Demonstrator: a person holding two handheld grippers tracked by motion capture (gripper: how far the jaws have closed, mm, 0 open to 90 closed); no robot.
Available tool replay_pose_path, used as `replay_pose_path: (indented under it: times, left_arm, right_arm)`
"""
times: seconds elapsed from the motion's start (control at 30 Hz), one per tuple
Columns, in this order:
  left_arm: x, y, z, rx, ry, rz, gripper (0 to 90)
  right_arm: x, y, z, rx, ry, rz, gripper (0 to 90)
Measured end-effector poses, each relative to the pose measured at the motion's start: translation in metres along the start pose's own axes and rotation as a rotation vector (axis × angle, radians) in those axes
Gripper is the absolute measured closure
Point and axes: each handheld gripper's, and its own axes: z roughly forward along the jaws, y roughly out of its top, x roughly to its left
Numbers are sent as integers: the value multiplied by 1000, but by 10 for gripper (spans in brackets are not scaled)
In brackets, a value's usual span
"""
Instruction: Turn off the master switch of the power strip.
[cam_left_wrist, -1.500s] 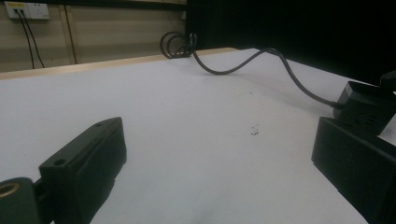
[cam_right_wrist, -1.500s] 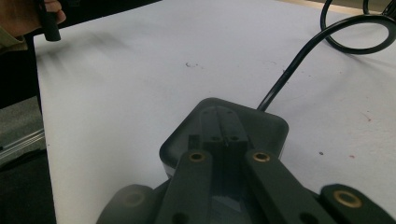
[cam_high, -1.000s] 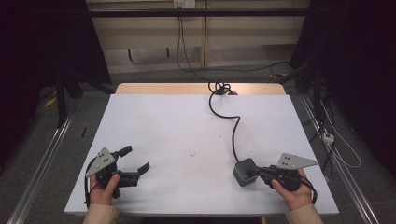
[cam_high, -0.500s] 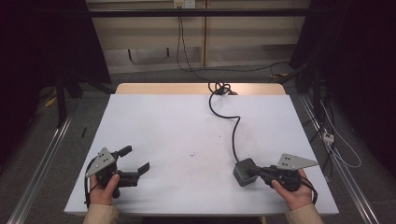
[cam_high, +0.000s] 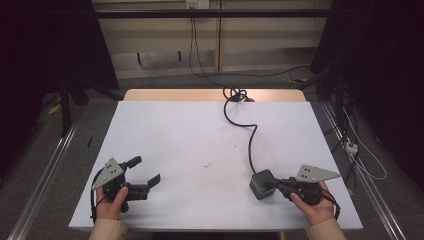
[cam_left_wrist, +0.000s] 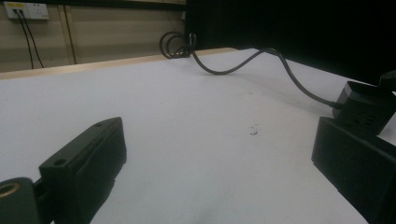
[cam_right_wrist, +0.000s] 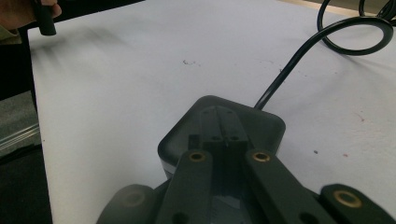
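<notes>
Power adapter: dark, boxy with rounded corners; flat on the white counter near its front right part; also seen close up from above in the right gripper view and at the right edge of the left gripper view.
Adapter cable: black, leaving the adapter's far side, winding up the counter to a small coil at the far edge; the same curve visible in the left gripper view and the right gripper view.
Right gripper: held in the right hand, lying low over the counter, tips reaching onto the adapter's top; jaws brought together side by side with no gap, resting on the adapter rather than clamping around it; grey three-cornered plate on top.
Left gripper: held in the left hand near the front left of the counter, well apart from the adapter; jaws spread wide, nothing between them, bare counter showing in the gap in the left gripper view.
Counter marks: a few small dark specks near the middle, between the two grippers.
Surroundings: pale wooden strip along the counter's far edge; wall sockets with cables hanging down behind; dark curtains at both sides.
</notes>
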Motion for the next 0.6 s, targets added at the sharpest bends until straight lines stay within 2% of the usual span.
replay_pose_path:
  times: [0.6]
  left_arm:
    - [0,0,0,-1,0,-1,29]
  right_arm:
    - [0,1,0,6,-3,0,900]
